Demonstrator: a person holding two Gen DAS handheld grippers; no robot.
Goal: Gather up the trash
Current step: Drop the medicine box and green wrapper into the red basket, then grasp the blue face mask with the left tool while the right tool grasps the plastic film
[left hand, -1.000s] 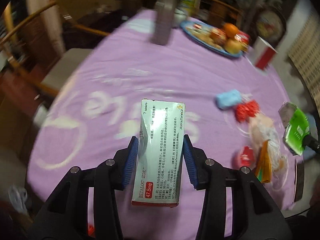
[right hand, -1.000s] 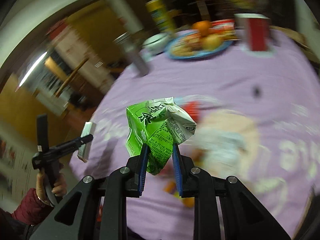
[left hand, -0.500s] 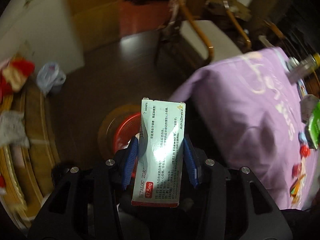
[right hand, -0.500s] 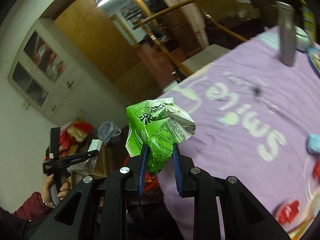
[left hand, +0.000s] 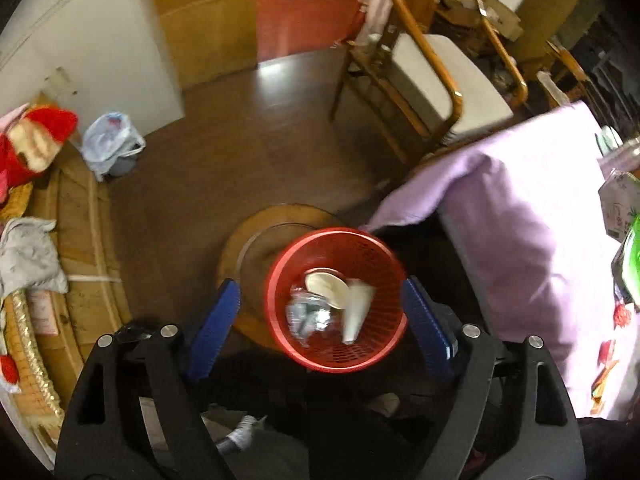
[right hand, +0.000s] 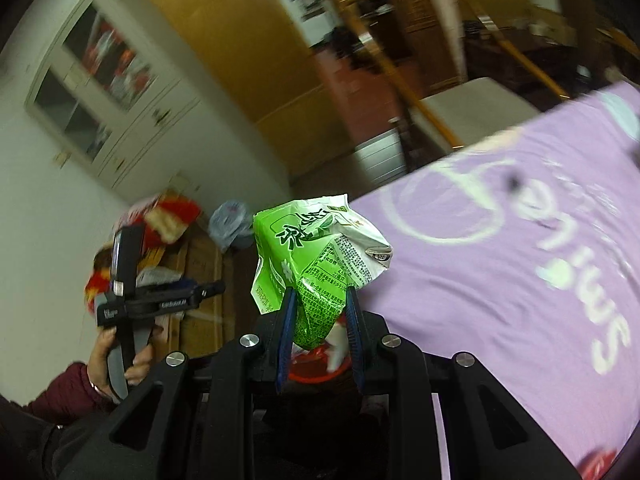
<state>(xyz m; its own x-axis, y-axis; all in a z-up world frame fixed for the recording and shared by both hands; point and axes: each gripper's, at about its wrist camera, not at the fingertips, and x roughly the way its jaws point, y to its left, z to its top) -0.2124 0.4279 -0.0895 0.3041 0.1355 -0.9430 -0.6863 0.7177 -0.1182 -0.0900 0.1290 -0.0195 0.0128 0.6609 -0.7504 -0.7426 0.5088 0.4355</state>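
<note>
A red mesh waste basket (left hand: 280, 300) stands on the floor beside the table, holding a white cup, a lid and crumpled wrappers. My left gripper (left hand: 322, 312) is open and empty right above it. My right gripper (right hand: 320, 304) is shut on a crumpled green and white packet (right hand: 312, 252), held above the table's edge. The red basket (right hand: 316, 376) shows just below the right gripper's fingers. The left gripper (right hand: 192, 292) also shows in the right wrist view, held in a hand.
The table under a purple cloth (left hand: 520, 220) is to the right, with small wrappers (left hand: 612, 344) on it. A wooden chair (left hand: 432, 80) stands behind it. A bench with clothes (left hand: 36, 240) and a plastic bag (left hand: 112, 148) are on the left.
My left gripper has opened and the medicine box has left it. The view has steadied over the red basket. My right gripper has come nearer the basket with the green packet.
</note>
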